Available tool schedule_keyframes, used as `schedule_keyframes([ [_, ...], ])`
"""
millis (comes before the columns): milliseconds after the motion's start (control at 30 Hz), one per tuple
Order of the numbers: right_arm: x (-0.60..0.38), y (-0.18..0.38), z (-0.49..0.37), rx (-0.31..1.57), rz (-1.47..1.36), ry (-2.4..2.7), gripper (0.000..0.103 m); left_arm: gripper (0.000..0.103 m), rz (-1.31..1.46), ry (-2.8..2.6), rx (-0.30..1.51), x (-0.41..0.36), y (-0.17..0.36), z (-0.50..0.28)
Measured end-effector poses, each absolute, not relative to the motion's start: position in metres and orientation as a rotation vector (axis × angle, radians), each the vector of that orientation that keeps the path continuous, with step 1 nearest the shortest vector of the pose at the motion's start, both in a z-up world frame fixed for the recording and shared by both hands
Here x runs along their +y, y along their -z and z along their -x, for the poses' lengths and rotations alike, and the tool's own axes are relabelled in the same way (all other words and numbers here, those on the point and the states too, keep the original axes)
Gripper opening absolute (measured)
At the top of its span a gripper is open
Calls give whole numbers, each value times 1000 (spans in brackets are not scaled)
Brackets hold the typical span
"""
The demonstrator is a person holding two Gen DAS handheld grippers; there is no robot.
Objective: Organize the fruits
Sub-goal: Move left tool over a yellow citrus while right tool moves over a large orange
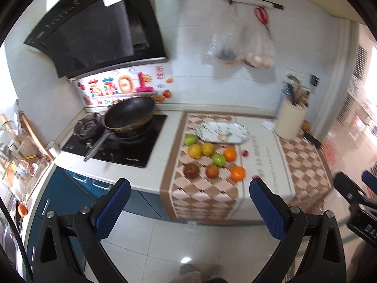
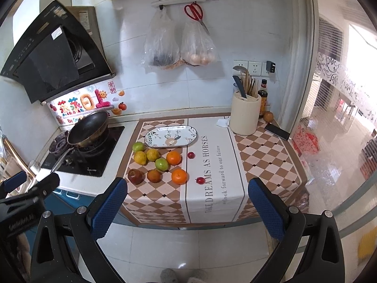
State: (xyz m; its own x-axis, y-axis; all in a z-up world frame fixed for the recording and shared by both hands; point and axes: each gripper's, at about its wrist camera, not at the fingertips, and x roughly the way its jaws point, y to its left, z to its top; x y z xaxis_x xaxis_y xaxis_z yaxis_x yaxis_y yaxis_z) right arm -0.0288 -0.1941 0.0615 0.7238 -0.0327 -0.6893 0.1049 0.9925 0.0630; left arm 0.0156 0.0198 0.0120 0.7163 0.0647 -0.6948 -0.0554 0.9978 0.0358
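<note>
Both tongs are held back from the bench [image 2: 132, 127], above the floor. The left tongs [image 1: 189, 186] are spread wide with nothing between the blue pads. The right tongs [image 2: 185, 184] are likewise spread wide and hold nothing.

The fruits lie loose on the checkered cloth [image 2: 271, 160] that covers the right part of the bench. An oval patterned plate [image 2: 150, 138] sits at the rear of the group. In front of it:

- A green fruit [image 2: 138, 146] sits just beside the plate's left end.
- Two yellow fruits [image 2: 140, 157] lie close together.
- A second green fruit [image 2: 161, 164] lies close beside an orange [image 2: 174, 157].
- The front row holds a dark red fruit [image 2: 135, 176], a brown fruit [image 2: 154, 176] and a second orange [image 2: 179, 176].
- Two small red fruits [image 2: 191, 155] lie apart to the right, on the white strip with lettering.

Surroundings: a black stove [image 2: 99, 155] with a dark wok [image 2: 88, 128] stands left of the cloth. A cream utensil holder [image 2: 245, 115] stands at the rear right, with a sauce bottle [image 2: 262, 99] behind it. A dark phone [image 2: 276, 131] lies right of the holder. Two plastic bags [image 2: 162, 42] and red scissors [image 2: 194, 11] hang on the wall rail above. Nothing stands between the tongs and the fruits.
</note>
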Motion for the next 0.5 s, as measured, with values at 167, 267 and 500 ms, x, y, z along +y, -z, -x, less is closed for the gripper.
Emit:
schedule_keyframes([
  [167, -208, -25, -3, 802, -146, 12, 103, 103, -29, -227, 754, 36, 15, -47],
  [267, -214, 12, -35, 876, -229, -48, 103, 103, -31, -278, 816, 46, 43, -73],
  [500, -205, 101, -115, 1033, -267, -83, 103, 103, -18, -268, 1046, 73, 118, -172],
])
